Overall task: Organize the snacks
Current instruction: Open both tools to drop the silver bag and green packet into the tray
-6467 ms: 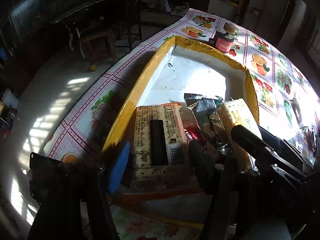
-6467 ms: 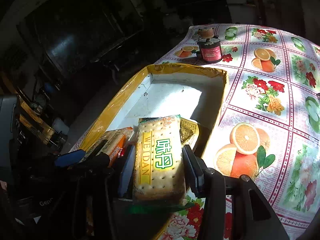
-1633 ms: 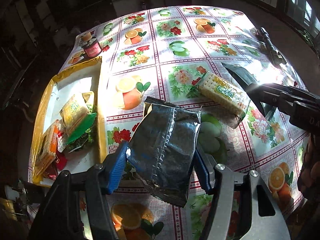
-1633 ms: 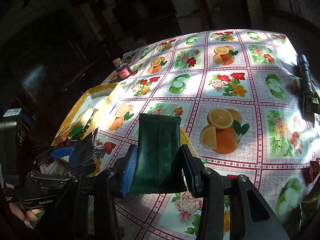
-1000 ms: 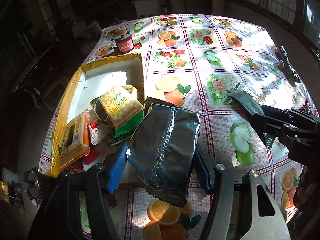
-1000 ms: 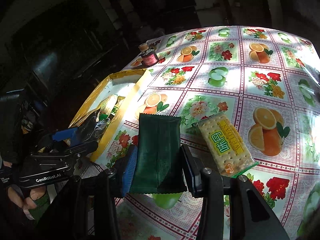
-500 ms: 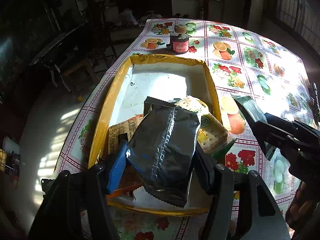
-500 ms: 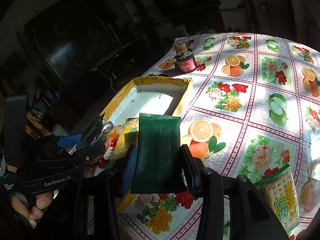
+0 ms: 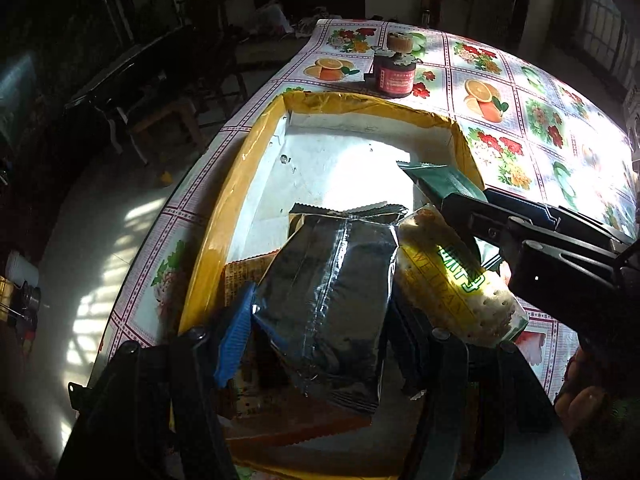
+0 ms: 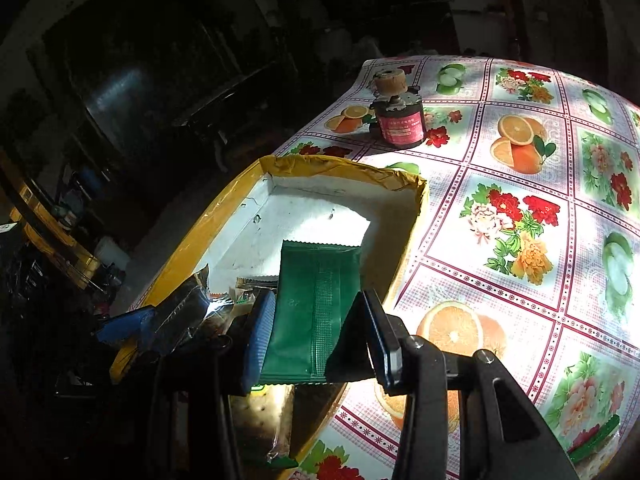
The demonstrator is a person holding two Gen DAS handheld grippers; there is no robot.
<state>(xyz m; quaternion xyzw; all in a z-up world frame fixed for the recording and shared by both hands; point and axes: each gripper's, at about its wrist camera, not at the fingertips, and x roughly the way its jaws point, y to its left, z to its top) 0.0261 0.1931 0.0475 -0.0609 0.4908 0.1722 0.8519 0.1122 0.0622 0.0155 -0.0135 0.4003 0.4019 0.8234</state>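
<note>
My left gripper (image 9: pixel 316 332) is shut on a dark silver foil snack bag (image 9: pixel 332 296) and holds it over the near end of a yellow-rimmed white box (image 9: pixel 224 216). My right gripper (image 10: pixel 316 344) is shut on a dark green snack packet (image 10: pixel 316 304), held above the same box (image 10: pixel 404 248) near its right wall. In the left wrist view the right gripper (image 9: pixel 448 200) comes in from the right with the green packet (image 9: pixel 440 184). A yellow cracker pack (image 9: pixel 456 280) and an orange cracker pack (image 9: pixel 244 272) lie in the box under the bags.
A small dark jar with a red label and cork (image 9: pixel 396 72) stands on the fruit-patterned tablecloth (image 10: pixel 520 240) past the box's far end. The table edge drops to the floor on the left. The far half of the box floor is bare white.
Both grippers have moved in over the box with their packets still held. The right gripper's green packet now reaches past the box's right wall, above the cracker pack.
</note>
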